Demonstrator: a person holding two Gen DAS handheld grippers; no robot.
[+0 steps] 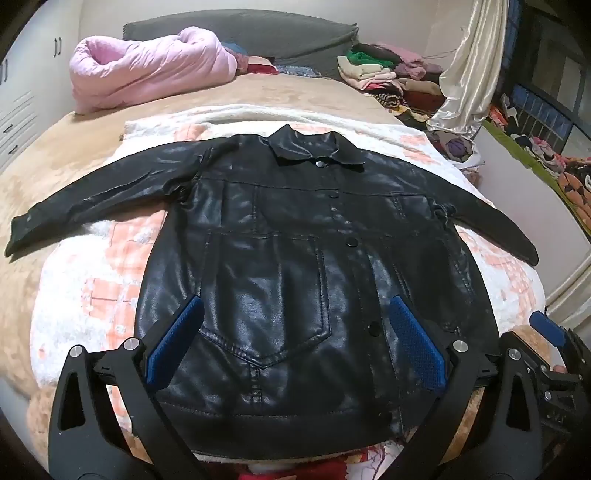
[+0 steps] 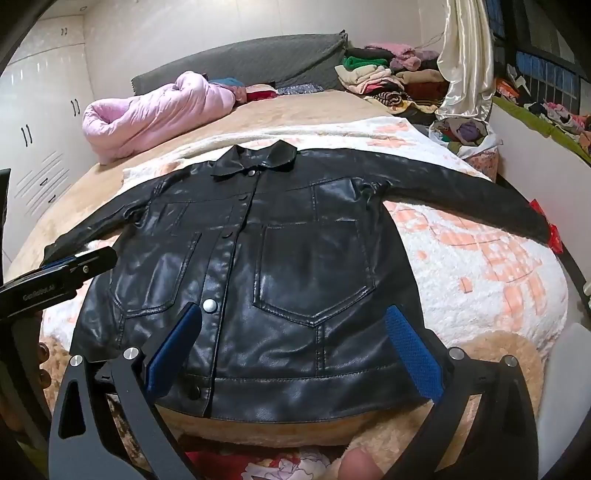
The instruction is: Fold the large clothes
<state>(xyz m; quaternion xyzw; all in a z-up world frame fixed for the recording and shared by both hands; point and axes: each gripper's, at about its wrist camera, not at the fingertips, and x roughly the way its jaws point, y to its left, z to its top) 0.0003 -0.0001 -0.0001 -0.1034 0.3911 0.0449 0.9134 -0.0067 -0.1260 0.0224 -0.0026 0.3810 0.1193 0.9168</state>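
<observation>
A black leather jacket (image 1: 295, 258) lies flat, front up and buttoned, on a white and pink blanket (image 1: 92, 288), with both sleeves spread out sideways. It also shows in the right wrist view (image 2: 280, 258). My left gripper (image 1: 295, 314) is open and empty, hovering over the jacket's lower left half. My right gripper (image 2: 295, 325) is open and empty over the lower right half near the hem. The right gripper shows at the edge of the left wrist view (image 1: 546, 328); the left gripper shows at the left of the right wrist view (image 2: 62, 273).
The blanket lies on a bed with a tan cover (image 1: 314, 96). A pink quilt (image 1: 147, 66) sits at the far left by the grey headboard (image 1: 240, 33). Piles of clothes (image 1: 388, 70) and a cream curtain (image 1: 469, 70) are at the far right. White wardrobes (image 2: 40, 122) stand left.
</observation>
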